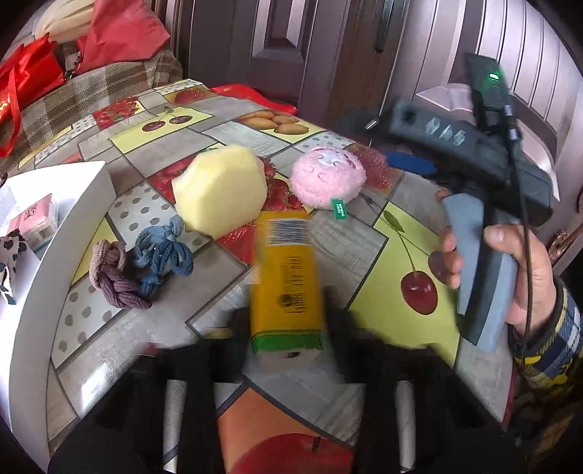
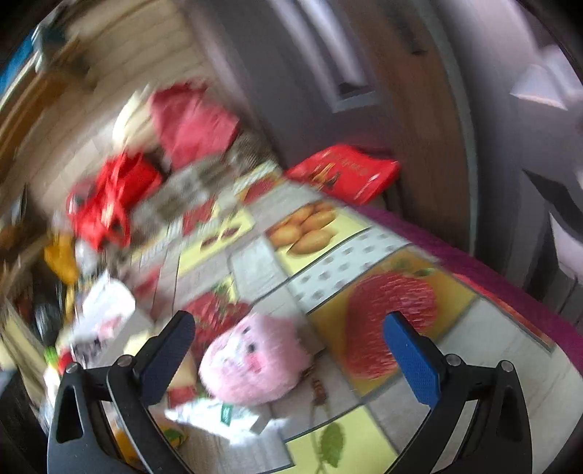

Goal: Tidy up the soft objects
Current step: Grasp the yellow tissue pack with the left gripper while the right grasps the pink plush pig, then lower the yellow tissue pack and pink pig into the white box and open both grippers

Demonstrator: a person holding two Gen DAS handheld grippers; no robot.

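1. The left gripper (image 1: 288,328) has its black jaws closed on the near end of a yellow packet (image 1: 286,277) with a barcode and a green band; the packet sticks out forward over the table, blurred by motion.
2. The right gripper (image 2: 291,350) stands with its blue-padded jaws wide apart and nothing between the pads; a pink plush pig (image 2: 255,364) lies on the table in the gap ahead of them, touching neither pad.
3. In the left wrist view, that same pink plush (image 1: 328,177) sits just beyond the packet's far end, with a green tag at its near edge.
4. Beside it, to the left in that view, rests a pale yellow sponge block (image 1: 220,189).
5. Nearer and further left lie a blue knotted hair tie (image 1: 164,253) and a mauve braided hair tie (image 1: 114,275), touching each other.
6. A white box (image 1: 73,204) stands at the left edge of the table, with a pink pack (image 1: 34,218) inside it.
7. All of this rests on a fruit-print tablecloth (image 1: 400,233) with cherries, strawberries and dotted squares.
8. A hand (image 1: 524,269) in a plaid sleeve grips the right gripper's grey handle at the right of the left wrist view.
9. Red bags (image 1: 120,32) are heaped beyond the table's far left corner.
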